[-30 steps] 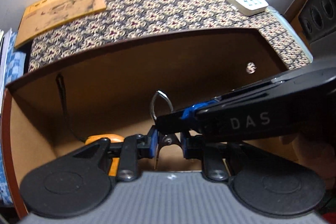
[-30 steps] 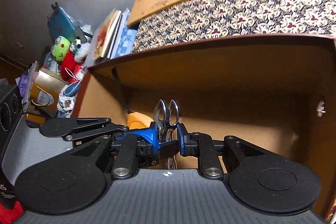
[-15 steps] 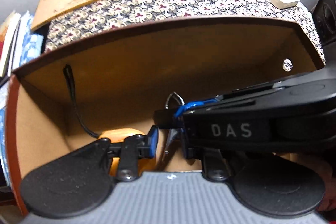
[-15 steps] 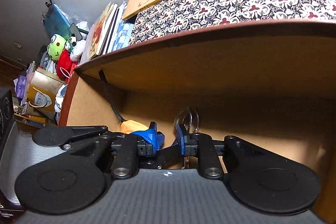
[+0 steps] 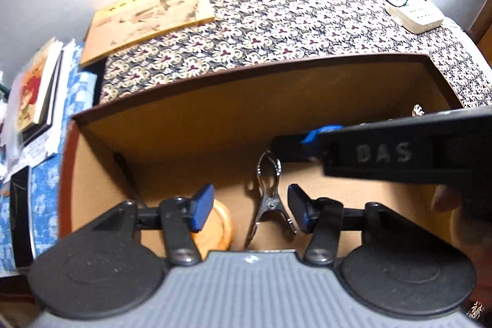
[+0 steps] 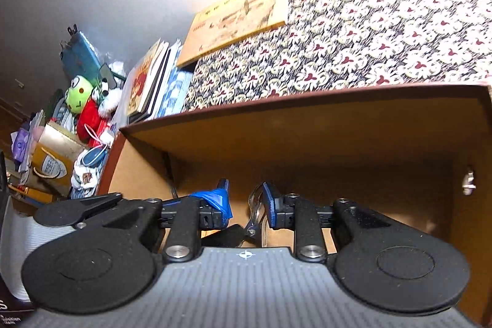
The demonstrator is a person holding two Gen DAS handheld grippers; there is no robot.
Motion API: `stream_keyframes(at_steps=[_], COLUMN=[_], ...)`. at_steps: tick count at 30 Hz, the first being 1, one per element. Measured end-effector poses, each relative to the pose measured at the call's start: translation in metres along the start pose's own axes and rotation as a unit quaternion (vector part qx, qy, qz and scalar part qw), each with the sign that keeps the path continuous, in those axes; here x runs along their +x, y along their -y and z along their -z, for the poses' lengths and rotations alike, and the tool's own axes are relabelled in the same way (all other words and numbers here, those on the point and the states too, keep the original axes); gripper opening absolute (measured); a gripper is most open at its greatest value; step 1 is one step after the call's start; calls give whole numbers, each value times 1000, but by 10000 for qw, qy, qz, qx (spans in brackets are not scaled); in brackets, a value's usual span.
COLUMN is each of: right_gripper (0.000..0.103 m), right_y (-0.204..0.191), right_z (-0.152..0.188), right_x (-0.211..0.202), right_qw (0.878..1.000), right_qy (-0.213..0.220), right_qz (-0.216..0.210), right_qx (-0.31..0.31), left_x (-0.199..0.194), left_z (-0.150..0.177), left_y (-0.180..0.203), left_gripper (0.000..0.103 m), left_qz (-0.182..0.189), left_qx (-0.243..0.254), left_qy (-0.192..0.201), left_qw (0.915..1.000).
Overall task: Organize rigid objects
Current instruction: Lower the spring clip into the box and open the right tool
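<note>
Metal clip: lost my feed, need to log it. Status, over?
Left tongs open, right tongs open. Metal clip lying on the floor of the cardboard box, released. Orange ring beside it, nothing blocking.

My left gripper [image 5: 250, 206] is matte black: two round discs flank a grey ribbed body [image 5: 249, 291], and each arm is pinned with a silver screw [image 5: 184, 254]. My fingertips [image 5: 203, 206] wear blue pads. My right gripper [image 6: 246, 205] is built the same, with a small crosshair mark [image 6: 245, 254] on its ribbed grey deck. Seen from the left wrist, its black side carries raised letters, "DAS" [image 5: 384, 152] (slightly blurred here). Part of my hand [image 5: 455, 217] shows beneath it.
</note>
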State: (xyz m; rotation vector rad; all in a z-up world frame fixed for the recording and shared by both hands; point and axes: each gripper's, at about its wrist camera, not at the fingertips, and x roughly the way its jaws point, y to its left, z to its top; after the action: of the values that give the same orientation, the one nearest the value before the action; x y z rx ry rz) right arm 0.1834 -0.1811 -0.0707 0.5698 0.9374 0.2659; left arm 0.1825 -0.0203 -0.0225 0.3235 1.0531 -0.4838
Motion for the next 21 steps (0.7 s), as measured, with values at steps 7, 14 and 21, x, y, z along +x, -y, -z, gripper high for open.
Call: stream_keyframes(at_steps=[7,14,21], right_gripper=[9,9,9], right_y=[-15,-30,-42], right_z=[13,30,48], right_x=[-26,-47,-66], right_qw=[9986,9962,9954], right_qy=[393,619,709], right_qz=[299,519,541], right_qx=[-174,-337,-357], left_x=[-22,-48,-65], left_z=[9,21,34], left_y=[-2,3,11], left_gripper=[57,60,63], left_qz=[-196,-443,-783], left_qx=[-261,-346,-431], left_qy=[135,341,425], left_qw=[9994,9978,9951])
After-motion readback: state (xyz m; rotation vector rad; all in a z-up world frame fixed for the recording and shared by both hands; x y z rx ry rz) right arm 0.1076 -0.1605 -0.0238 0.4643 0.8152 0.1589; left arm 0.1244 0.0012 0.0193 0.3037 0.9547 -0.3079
